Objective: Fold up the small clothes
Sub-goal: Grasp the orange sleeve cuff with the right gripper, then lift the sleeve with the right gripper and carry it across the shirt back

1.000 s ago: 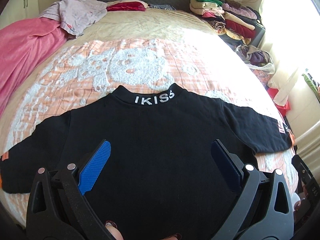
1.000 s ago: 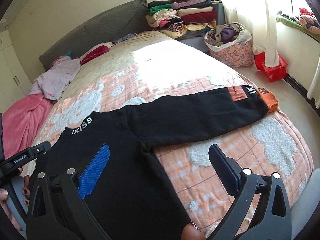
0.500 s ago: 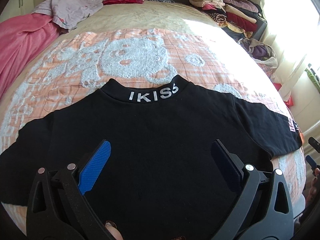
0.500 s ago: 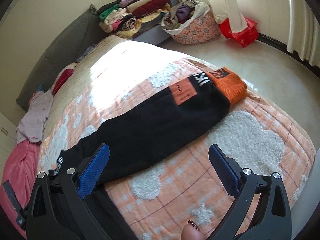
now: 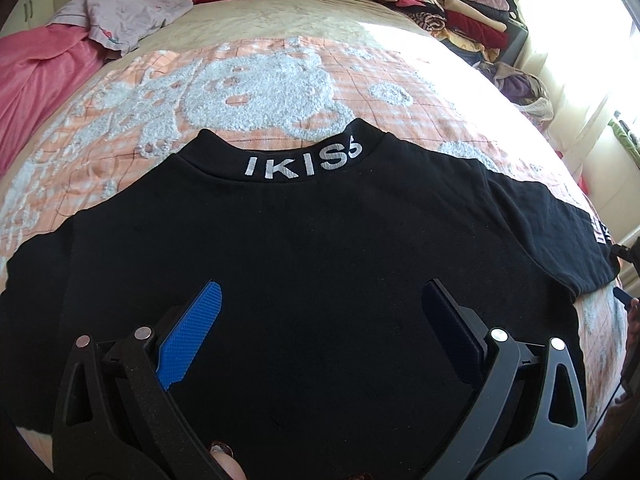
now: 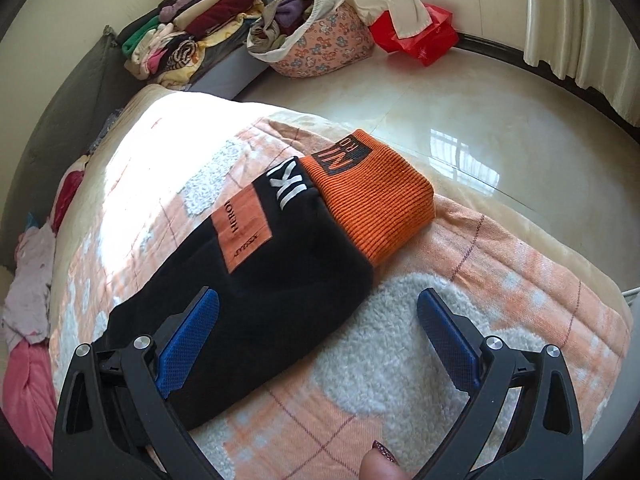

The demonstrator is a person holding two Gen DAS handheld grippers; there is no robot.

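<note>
Left wrist view: black sweater (image 5: 320,248) was laid flat on bed (image 5: 280,40). "IKISS" was read on collar (image 5: 304,162). Left gripper (image 5: 320,304) was held with fingers apart, nothing clamped.

Right wrist view: right gripper (image 6: 318,308) was spread wide over sleeve (image 6: 256,280). Fabric was judged soft, light, limp; orange cuff (image 6: 372,200) judged best hold. "HERO" was read on patch (image 6: 242,232); cuff lettering unclear.

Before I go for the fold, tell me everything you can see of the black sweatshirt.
The black sweatshirt lies flat on the peach blanket, collar away, sleeves spread. White "IKISS" lettering marks the collar. Its right sleeve has an orange patch and ribbed orange cuff. Neither open gripper holds it.
</note>
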